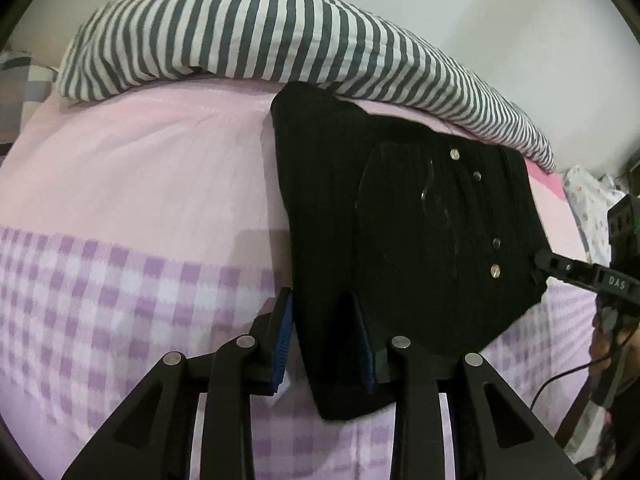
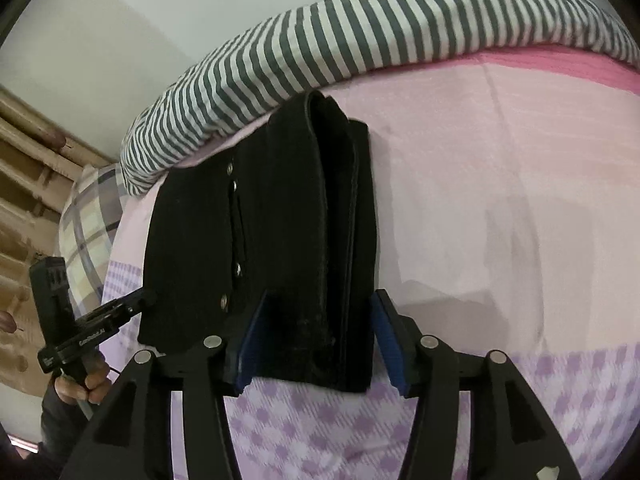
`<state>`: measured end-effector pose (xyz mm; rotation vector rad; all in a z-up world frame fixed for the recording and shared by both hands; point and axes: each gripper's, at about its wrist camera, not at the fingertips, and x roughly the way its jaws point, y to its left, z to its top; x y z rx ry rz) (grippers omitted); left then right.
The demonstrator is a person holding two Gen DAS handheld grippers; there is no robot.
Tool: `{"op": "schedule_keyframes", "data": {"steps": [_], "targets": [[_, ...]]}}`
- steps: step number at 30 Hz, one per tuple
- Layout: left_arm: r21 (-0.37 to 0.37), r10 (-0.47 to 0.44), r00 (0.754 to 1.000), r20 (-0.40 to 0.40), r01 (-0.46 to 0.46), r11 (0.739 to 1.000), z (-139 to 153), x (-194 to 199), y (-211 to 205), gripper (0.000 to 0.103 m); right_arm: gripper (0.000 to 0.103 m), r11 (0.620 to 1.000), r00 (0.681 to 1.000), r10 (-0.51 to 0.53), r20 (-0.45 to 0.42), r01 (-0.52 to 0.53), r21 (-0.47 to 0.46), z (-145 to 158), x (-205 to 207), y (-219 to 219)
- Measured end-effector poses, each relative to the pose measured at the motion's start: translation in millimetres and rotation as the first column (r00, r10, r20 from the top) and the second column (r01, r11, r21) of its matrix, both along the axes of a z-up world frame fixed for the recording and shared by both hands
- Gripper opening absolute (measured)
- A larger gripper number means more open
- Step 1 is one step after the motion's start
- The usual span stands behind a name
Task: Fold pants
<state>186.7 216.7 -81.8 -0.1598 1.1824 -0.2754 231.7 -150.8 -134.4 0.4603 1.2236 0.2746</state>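
Note:
Black pants (image 1: pixel 404 240) lie folded into a compact stack on the bed, with small metal rivets showing on top. In the left wrist view my left gripper (image 1: pixel 322 340) straddles the stack's near left edge with its jaws apart. The right gripper's fingertips (image 1: pixel 540 266) touch the stack's right edge there. In the right wrist view the pants (image 2: pixel 272 240) show their layered folds, and my right gripper (image 2: pixel 316 344) is open around the near edge. The left gripper's fingertips (image 2: pixel 144 300) meet the stack's left corner.
The pants rest on a pink sheet (image 1: pixel 140 160) with a purple checked blanket (image 1: pixel 100 300) nearer me. A grey-and-white striped quilt (image 1: pixel 260 40) is bunched along the wall behind. A plaid pillow (image 2: pixel 92 224) and wooden furniture (image 2: pixel 24 200) stand left in the right wrist view.

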Motion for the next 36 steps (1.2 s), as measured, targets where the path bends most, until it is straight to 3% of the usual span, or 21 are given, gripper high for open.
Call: {"op": "schedule_keyframes", "data": {"steps": [8, 12, 16, 22, 29, 36], "targets": [[0.081, 0.052, 0.998, 0.041, -0.055, 0.995, 0.5, -18.4, -1.8, 0.034, 0.059, 0.997, 1.000, -0.026, 0.003, 0.026, -0.071, -8.3, -2.3, -1.9], [0.170, 0.058, 0.996, 0.074, -0.070, 0.983, 6.0, -23.1, -12.1, 0.037, 0.063, 0.995, 0.999, -0.043, 0.007, 0.044, -0.095, -8.8, -0.2, 0.9], [0.260, 0.059, 0.992, 0.107, -0.086, 0.962, 11.8, -25.2, -25.2, 0.038, 0.069, 0.985, 0.998, -0.046, 0.042, 0.052, -0.167, -2.0, -2.1, 9.8], [0.308, 0.072, 0.984, 0.163, -0.120, 0.944, 33.2, -37.1, -34.6, 0.042, 0.072, 0.964, 0.987, -0.018, 0.160, 0.060, -0.258, 30.4, -15.6, 26.7], [0.324, 0.072, 0.968, 0.240, -0.150, 0.934, 64.5, -65.9, -44.6, 0.063, 0.095, 0.933, 0.947, 0.069, 0.314, 0.050, -0.357, 74.3, -54.0, 61.9], [0.326, 0.090, 0.955, 0.283, -0.184, 0.927, 85.6, -101.6, -50.5, 0.079, 0.102, 0.919, 0.931, 0.068, 0.358, 0.081, -0.386, 92.3, -87.5, 81.0]]}}
